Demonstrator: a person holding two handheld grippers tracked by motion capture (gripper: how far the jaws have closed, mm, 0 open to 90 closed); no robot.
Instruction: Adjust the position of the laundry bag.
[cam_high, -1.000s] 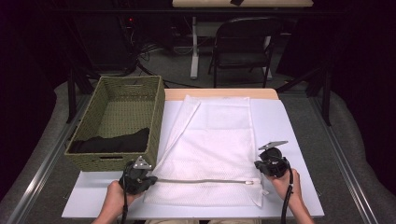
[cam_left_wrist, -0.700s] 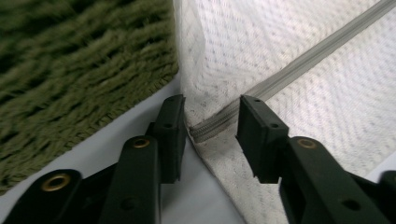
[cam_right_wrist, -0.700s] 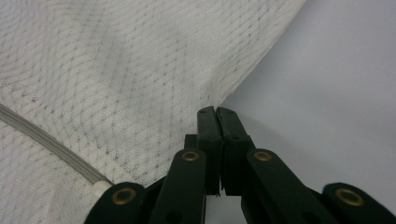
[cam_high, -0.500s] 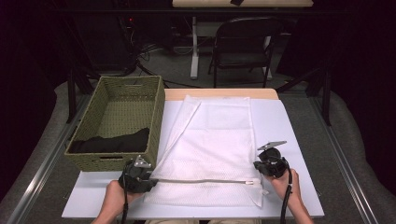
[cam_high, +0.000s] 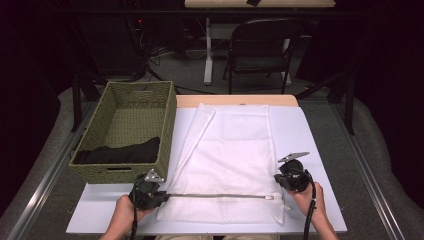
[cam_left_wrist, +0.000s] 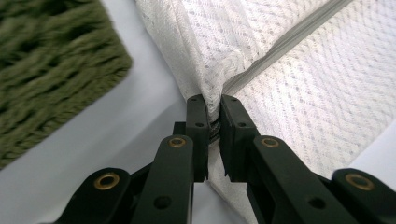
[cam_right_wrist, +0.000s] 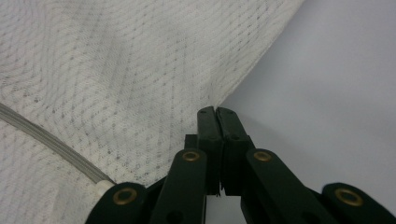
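Each gripper, the left gripper (cam_high: 162, 194) and the right gripper (cam_high: 278, 181), is black with a grey three-cornered plate on top. Brass-coloured rivets stud the black jaw arms. Black cables trail along bare forearms.

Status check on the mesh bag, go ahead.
Left tongs just closing, pinching mesh bag at zipper end. Right tongs shut on bag's right edge. Bag flat on table, zipper closed. Basket alongside, nothing blocking.
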